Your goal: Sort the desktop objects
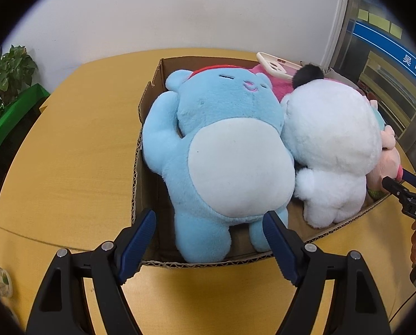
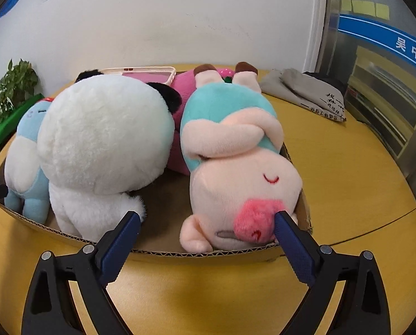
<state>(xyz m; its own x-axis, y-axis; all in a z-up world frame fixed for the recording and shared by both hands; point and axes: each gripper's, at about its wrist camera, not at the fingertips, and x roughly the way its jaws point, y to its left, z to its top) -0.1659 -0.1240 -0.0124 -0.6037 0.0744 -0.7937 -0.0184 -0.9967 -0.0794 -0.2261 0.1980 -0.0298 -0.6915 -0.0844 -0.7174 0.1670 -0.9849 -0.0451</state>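
**Left-wrist and right-wrist views: both jaws wide, toys boxed**

Left gripper (image 1: 209,227) is spread wide, grasping nothing, its ribbed blue pads straddling the fuzzy blue plush (image 1: 221,150). Right gripper (image 2: 208,230) gapes too; its pad (image 2: 287,230) at 3 o'clock touches the pink pig plush (image 2: 241,184). A fluffy white plush (image 2: 101,139) fills the corrugated cardboard box (image 2: 230,252) at 10 o'clock.

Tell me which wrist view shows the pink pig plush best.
The right wrist view. There the pink pig plush lies upside down at the near right corner of the cardboard box, with its closed eye, snout and teal outfit all visible. The left wrist view catches only a pink sliver behind the white plush.
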